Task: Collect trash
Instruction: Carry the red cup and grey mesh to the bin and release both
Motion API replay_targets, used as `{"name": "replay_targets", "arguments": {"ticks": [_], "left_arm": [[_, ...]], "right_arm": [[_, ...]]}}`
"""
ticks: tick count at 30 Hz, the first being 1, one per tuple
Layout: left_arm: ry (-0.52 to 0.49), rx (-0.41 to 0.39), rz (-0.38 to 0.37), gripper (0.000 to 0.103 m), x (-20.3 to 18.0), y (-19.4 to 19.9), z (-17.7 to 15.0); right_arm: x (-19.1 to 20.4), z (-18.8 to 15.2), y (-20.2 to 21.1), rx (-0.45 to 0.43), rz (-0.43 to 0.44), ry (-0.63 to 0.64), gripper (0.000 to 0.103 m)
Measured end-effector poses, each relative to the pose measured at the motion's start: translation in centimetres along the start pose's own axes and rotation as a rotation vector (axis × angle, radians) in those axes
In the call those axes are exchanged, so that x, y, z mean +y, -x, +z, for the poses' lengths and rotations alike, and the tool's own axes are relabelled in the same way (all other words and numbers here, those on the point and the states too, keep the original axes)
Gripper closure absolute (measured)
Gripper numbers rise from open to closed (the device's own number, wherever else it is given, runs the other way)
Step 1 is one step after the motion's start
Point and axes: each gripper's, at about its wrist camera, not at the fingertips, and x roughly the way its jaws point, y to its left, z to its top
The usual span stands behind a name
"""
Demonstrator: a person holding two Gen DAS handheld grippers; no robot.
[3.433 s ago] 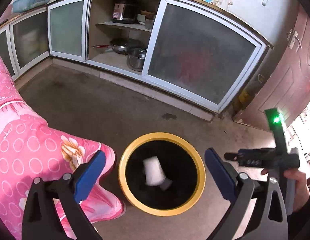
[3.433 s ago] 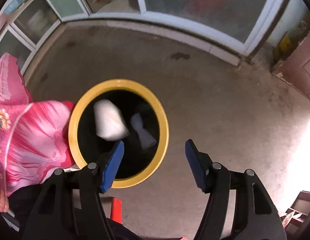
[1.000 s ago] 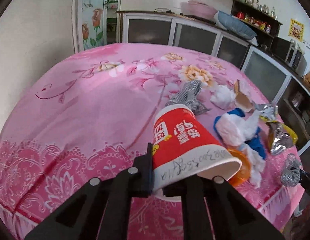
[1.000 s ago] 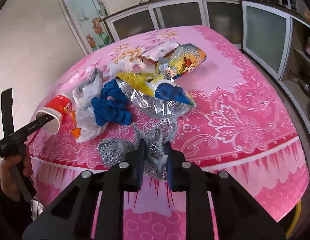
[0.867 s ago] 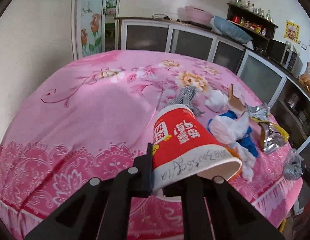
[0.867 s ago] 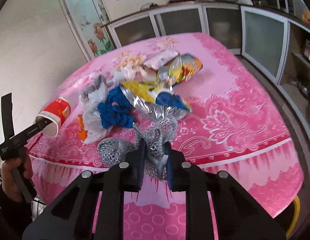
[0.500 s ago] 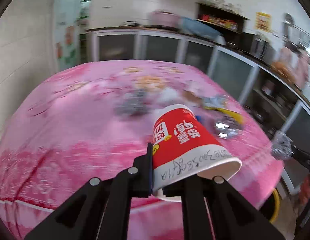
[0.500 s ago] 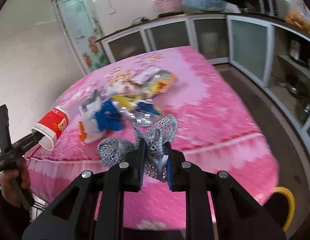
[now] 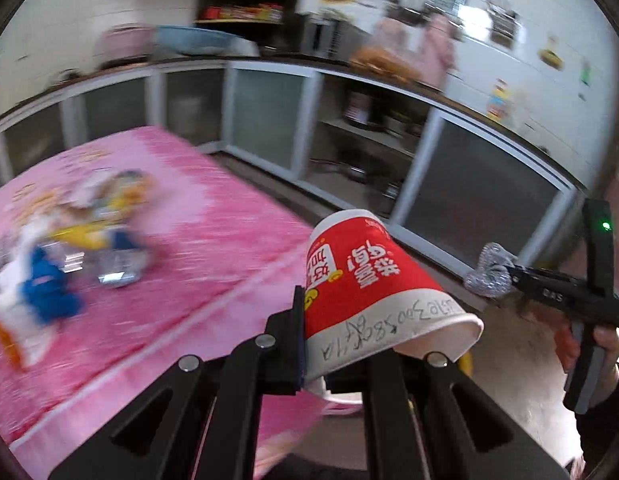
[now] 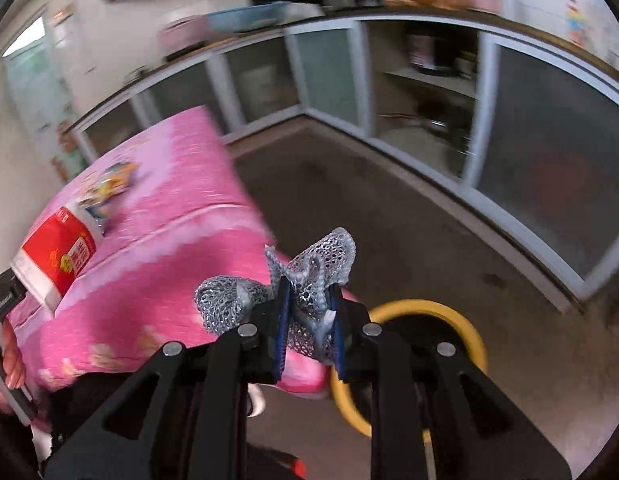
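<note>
My left gripper is shut on the rim of a red and white paper cup, which lies tilted with its mouth toward the camera. The cup also shows at the left of the right wrist view. My right gripper is shut on a crumpled grey foam net. In the left wrist view that net hangs from the right gripper at the right edge. A yellow-rimmed bin stands on the floor just beyond my right gripper, partly hidden by its fingers.
A table with a pink cloth holds several wrappers and a blue rag, blurred. Glass-fronted kitchen cabinets curve along the back wall. Grey concrete floor lies between table and cabinets. A hand grips the right tool.
Both grippers have swung away from the table toward the floor and cabinets, still holding the cup and the net. The yellow bin rim has come into the right wrist view.
</note>
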Motion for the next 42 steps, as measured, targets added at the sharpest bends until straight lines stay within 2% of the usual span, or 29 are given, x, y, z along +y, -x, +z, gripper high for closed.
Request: {"name": "replay_targets", "arguments": {"ticks": [4, 8, 15, 29, 42], "left_arm": [[-0.068, 0.042, -0.079, 0.097, -4.9, -3.7, 0.4], [-0.128, 0.083, -0.133, 0.097, -8.9, -6.5, 0.4], [-0.193, 0.130, -0.185, 0.097, -13.4, -10.4, 0.8], [-0.247, 0.249, -0.177, 0.097, -16.8, -16.4, -0.9], [-0.276, 0.351, -0.175, 0.097, -19.3, -22.5, -2.9]], "right_arm": [[-4.6, -1.2, 0.4, 0.006, -0.065, -0.067, 0.086], [-7.5, -2.5, 0.5, 0.019, -0.103, -0.105, 0.086], [-9.6, -3.6, -0.1, 0.029, -0.141, -0.124, 0.086], [-11.9, -5.8, -3.9, 0.126, -0.155, -0.175, 0.085], [-14.4, -8.7, -9.0, 0.278, -0.205, -0.227, 0.085]]}}
